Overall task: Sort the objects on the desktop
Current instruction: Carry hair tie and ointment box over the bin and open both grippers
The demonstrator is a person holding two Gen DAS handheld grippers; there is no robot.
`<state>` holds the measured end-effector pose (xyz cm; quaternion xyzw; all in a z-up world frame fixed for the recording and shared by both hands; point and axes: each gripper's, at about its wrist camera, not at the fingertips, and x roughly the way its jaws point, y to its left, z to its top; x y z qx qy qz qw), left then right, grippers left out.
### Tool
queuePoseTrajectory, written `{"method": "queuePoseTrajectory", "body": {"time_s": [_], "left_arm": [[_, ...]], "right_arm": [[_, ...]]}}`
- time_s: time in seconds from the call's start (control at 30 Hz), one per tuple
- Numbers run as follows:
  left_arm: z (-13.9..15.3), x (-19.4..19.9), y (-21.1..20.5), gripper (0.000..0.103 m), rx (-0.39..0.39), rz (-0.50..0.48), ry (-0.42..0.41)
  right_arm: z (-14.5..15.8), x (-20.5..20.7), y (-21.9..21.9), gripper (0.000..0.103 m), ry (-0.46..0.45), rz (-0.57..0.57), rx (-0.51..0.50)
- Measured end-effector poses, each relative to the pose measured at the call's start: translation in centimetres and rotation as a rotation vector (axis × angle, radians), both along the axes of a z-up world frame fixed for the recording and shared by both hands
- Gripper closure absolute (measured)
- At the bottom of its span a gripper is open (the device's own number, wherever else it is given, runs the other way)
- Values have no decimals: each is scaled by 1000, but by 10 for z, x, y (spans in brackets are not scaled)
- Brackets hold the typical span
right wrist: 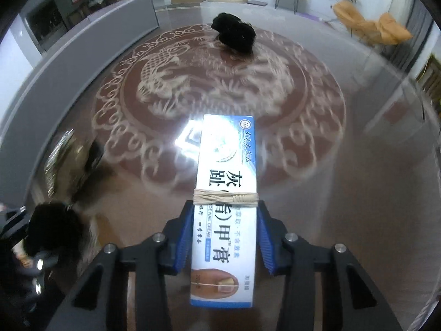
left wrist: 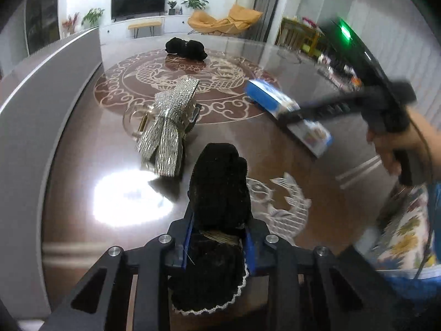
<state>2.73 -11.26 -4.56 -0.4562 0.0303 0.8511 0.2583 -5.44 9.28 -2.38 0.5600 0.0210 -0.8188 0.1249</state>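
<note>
left gripper [left wrist: 217, 251]: we have it clamped on a black fabric bundle [left wrist: 220, 193], above the table's [right wrist: 344, 193] near edge.
right gripper [right wrist: 224, 237]: closed on the cream box [right wrist: 226, 198], over the table's middle.
step: both items picked, we judge.
next: carry each to its group; another black bundle [right wrist: 234, 37] sits toward the far edge.

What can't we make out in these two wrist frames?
- Left wrist view: the black fabric item in the left gripper has its lower end cut off behind the gripper body.
- Left wrist view: the right gripper's tips are motion-blurred over the blue-and-white box.
- Right wrist view: the sparkly bow item is smeared.
- Both views: the far black bundle is too small to identify.
</note>
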Motion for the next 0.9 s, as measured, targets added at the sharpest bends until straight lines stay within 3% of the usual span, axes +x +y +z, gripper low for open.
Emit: {"method": "queuePoseTrajectory", "body": {"time_s": [0.2, 0.4, 0.53, 0.67, 0.8, 0.9], "left_arm": [[51, -1, -14, 74, 105, 52, 62], [116, -13, -77, 74, 150, 161, 153], [141, -31, -158, 74, 94, 306, 173], [141, -55, -233, 74, 18, 462, 138], [119, -73, -285, 74, -57, 573, 73], [92, -83, -308, 68, -115, 631, -14]], "right_arm": [[22, 34, 23, 60, 2, -29, -140], [85, 30, -9, 60, 86, 41, -181], [137, 9, -78, 60, 161, 161, -226], [173, -13, -182, 60, 208, 310, -286], [179, -21, -276, 60, 198, 429, -348], [159, -23, -333, 58, 164, 475, -370]]}}
